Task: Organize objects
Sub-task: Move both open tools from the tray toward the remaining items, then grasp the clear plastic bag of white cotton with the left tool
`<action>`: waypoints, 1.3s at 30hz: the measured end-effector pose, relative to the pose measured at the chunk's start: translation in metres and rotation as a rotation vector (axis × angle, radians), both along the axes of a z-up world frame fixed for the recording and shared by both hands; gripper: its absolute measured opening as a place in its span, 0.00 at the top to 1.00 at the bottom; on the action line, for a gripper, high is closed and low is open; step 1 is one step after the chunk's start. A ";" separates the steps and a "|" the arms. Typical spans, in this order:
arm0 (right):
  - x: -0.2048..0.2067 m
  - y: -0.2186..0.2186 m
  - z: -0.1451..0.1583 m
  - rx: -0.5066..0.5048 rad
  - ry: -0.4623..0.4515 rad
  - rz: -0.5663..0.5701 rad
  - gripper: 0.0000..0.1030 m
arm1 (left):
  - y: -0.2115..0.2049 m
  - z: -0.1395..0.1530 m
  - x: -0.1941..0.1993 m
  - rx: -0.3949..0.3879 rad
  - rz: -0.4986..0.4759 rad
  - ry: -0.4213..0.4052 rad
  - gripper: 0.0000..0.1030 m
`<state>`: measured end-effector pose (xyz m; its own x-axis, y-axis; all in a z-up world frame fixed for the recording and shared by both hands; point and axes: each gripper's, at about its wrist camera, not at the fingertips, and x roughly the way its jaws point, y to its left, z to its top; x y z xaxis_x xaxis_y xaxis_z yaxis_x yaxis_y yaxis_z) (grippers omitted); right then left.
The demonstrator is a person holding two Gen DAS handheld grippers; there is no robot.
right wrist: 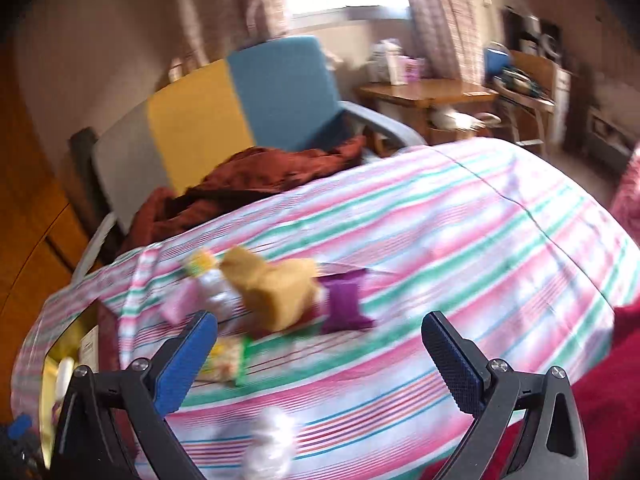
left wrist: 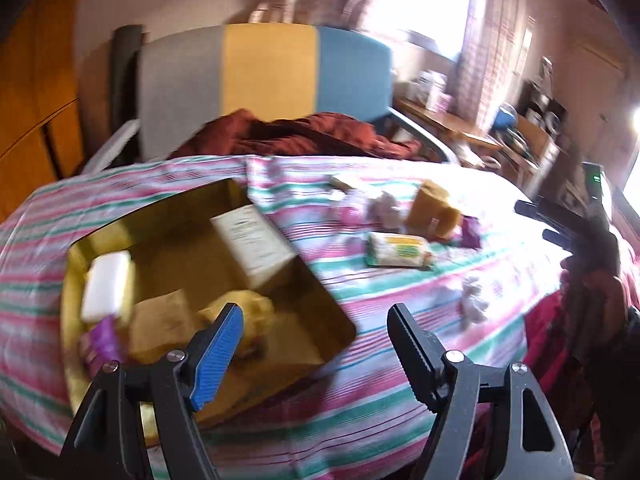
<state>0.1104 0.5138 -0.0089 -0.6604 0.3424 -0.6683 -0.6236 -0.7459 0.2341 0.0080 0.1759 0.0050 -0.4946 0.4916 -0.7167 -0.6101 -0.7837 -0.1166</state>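
A big bed (right wrist: 460, 216) with a pink, green and white striped sheet fills the room. Behind it stands a chair (left wrist: 264, 80) with grey, yellow and blue parts, and a red blanket (left wrist: 304, 136) lies on its seat. On the bed sits an open cardboard box (left wrist: 280, 280). A white block (left wrist: 105, 286), a yellow lump and a purple wrapper already lie inside it. More small things lie on the sheet well to the right of the box: a yellow sponge (right wrist: 280, 288), a purple packet (right wrist: 344, 304), and a white and green packet (left wrist: 398, 250). The left gripper (left wrist: 316, 324) hangs over the near edge of the box, spread wide with nothing in it. The right gripper (right wrist: 320, 336) is spread wide too, and empty, above the sheet near the sponge.
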 end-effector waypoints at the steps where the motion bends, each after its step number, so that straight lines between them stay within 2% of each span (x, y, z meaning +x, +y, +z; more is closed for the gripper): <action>1: 0.006 0.009 -0.006 -0.029 0.006 -0.033 0.00 | 0.009 -0.001 0.001 -0.006 -0.027 -0.004 0.27; 5: 0.020 0.035 -0.019 -0.207 0.068 -0.112 0.00 | 0.052 -0.007 0.008 -0.022 -0.130 -0.027 0.27; 8: 0.025 0.037 -0.016 -0.203 0.083 -0.130 0.00 | 0.079 -0.016 0.011 -0.035 -0.190 -0.055 0.27; 14: 0.026 0.044 -0.023 -0.283 0.118 -0.117 0.00 | 0.128 -0.033 0.017 -0.047 -0.298 -0.122 0.28; 20: 0.024 0.047 -0.030 -0.341 0.126 -0.097 0.00 | 0.163 -0.055 0.008 -0.027 -0.338 -0.264 0.28; 27: 0.023 0.050 -0.032 -0.370 0.131 -0.085 0.00 | 0.203 -0.079 0.008 -0.043 -0.379 -0.346 0.28; 35: 0.024 0.054 -0.035 -0.406 0.141 -0.081 0.00 | 0.240 -0.104 0.010 -0.091 -0.394 -0.351 0.28; 36: 0.023 0.054 -0.035 -0.408 0.140 -0.079 0.00 | 0.241 -0.108 0.009 -0.104 -0.384 -0.348 0.31; 37: 0.023 0.054 -0.035 -0.409 0.139 -0.077 0.00 | 0.241 -0.110 0.009 -0.104 -0.373 -0.329 0.40; 39: 0.022 0.054 -0.035 -0.406 0.136 -0.073 0.00 | 0.238 -0.111 0.008 -0.115 -0.365 -0.293 0.52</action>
